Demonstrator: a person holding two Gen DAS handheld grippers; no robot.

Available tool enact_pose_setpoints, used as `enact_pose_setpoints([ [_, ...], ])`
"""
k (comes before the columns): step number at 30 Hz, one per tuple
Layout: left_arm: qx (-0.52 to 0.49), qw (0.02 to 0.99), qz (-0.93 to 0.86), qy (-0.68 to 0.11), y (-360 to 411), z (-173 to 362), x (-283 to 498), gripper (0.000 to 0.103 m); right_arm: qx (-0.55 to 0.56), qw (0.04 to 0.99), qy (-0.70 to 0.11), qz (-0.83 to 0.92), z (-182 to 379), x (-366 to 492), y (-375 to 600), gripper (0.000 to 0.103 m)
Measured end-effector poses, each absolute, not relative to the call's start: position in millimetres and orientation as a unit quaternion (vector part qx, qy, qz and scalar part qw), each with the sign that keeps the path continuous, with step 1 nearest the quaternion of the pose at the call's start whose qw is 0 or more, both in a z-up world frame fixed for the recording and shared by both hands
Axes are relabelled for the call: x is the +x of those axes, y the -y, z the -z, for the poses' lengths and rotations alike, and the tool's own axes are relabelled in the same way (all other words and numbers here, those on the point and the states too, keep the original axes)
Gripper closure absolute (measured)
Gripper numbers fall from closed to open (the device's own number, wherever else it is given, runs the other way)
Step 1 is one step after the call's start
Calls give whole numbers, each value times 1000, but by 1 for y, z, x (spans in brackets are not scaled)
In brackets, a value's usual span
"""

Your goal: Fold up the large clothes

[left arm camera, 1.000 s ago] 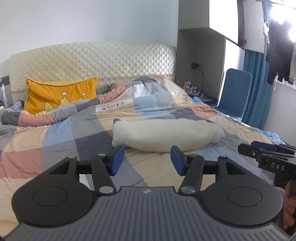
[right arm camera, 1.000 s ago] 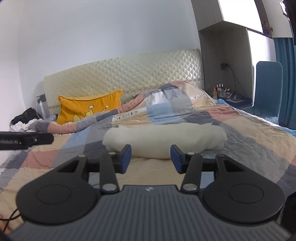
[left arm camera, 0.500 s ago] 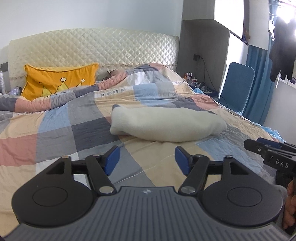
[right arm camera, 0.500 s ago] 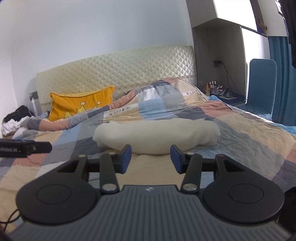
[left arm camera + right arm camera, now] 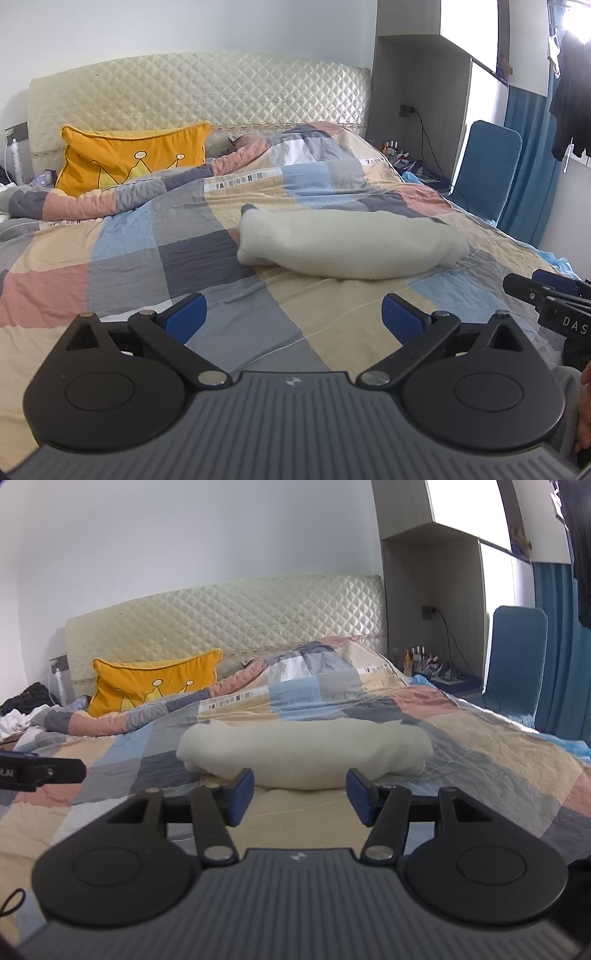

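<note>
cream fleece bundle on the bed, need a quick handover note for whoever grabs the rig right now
Left gripper: open wide, empty, held above the patchwork quilt, short of the garment.
Right gripper: open, empty, held just short of the garment's near edge.
Cream fleece garment: lies as a long folded bundle across the middle of the bed, nothing touching it.
Done: it looks folded into a compact roll.
Left: check whether another fold is needed; otherwise probably finished.

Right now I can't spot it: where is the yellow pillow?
In both views the yellow pillow leans against the headboard at the bed's far left, behind the quilt.
</note>
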State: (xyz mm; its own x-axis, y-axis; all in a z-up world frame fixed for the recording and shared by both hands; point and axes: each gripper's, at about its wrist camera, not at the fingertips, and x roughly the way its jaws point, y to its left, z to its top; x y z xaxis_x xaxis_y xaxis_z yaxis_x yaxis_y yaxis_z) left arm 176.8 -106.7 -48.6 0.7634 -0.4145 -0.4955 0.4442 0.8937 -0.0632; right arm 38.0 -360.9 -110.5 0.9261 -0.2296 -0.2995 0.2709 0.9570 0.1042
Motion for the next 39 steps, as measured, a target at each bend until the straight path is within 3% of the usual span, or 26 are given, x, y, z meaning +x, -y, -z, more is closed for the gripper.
enact_pose_setpoints([
  [3,30,939,227,-258,107,48,176,0,76,978,-145,129,110,39,363,42],
  [4,30,939,225,-258,107,48,175,0,78,978,-147,129,110,39,364,27],
  [7,30,938,226,-261,107,47,174,0,84,978,-142,129,110,38,365,0],
  [39,34,941,225,-249,111,36,163,0,72,979,-139,132,111,39,363,0],
])
